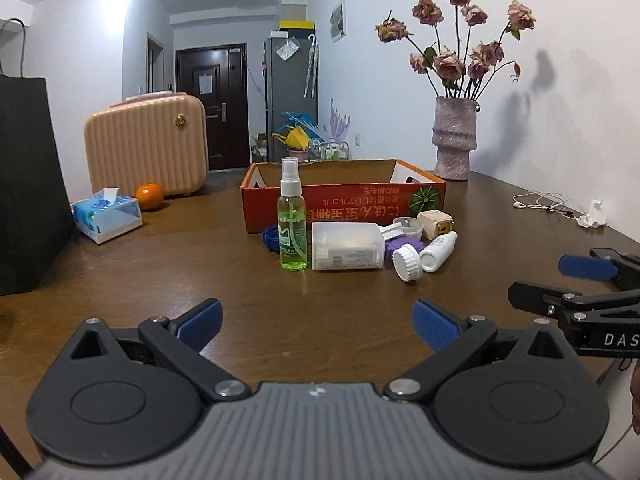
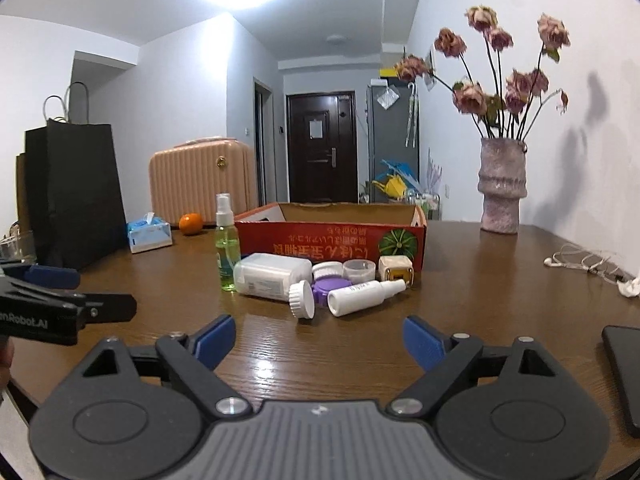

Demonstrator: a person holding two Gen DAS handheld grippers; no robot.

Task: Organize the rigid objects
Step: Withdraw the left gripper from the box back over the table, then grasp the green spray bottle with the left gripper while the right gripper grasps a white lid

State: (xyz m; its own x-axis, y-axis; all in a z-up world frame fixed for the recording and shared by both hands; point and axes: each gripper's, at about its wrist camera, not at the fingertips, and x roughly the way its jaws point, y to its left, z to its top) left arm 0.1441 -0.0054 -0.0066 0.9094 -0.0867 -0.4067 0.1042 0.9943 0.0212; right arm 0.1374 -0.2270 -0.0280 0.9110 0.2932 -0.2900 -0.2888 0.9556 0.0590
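A cluster of small objects lies on the brown table in front of an open red cardboard box. A green spray bottle stands upright. Beside it lie a white plastic container, a white ribbed cap, a small white bottle, a purple case and a cream plug adapter. My left gripper is open and empty, short of the cluster. My right gripper is open and empty too.
A pink vase of dried roses stands at the back right. A tissue box, an orange, a peach suitcase and a black paper bag are on the left. Earphones and a dark phone lie right.
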